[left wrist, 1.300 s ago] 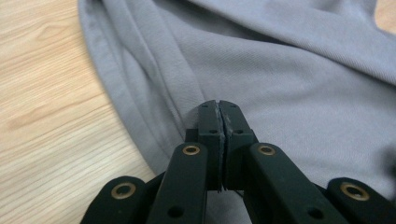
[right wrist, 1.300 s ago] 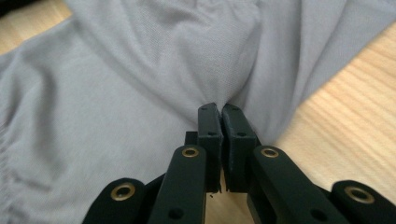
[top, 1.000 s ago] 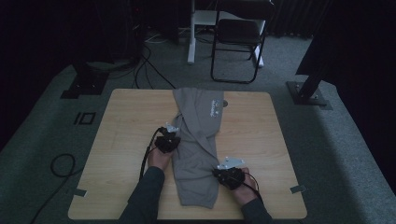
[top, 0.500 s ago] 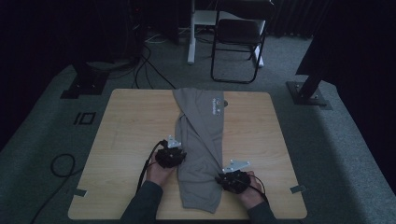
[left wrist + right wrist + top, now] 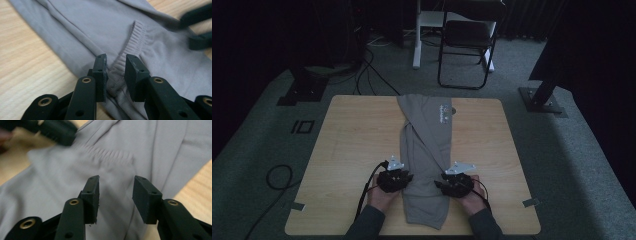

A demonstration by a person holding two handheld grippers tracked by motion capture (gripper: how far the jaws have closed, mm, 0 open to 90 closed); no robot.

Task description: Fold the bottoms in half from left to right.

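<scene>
A grey sweatshirt (image 5: pixel 427 145), folded into a long strip, lies down the middle of the wooden table (image 5: pixel 352 140). My left gripper (image 5: pixel 407 177) sits at the strip's left edge near the front. Its jaws have just been opening and stand parted (image 5: pixel 116 62), with the ribbed cuff (image 5: pixel 136 35) lying loose between them. My right gripper (image 5: pixel 438 184) is at the strip's right edge, opposite the left one. Its jaws have also just been opening and hang apart over flat grey cloth (image 5: pixel 115 185), pressing on nothing. Each gripper view shows the other gripper's black jaws farther off.
A black chair (image 5: pixel 467 45) and a white post stand on the carpet beyond the table. Black stand bases (image 5: pixel 542 100) (image 5: pixel 304 87) flank the far corners. Cables (image 5: pixel 277 177) loop on the floor at the left. Bare wood lies on both sides of the sweatshirt.
My left gripper has come toward the table's front edge along the sweatshirt's left side. The right gripper has stayed about where it was.
</scene>
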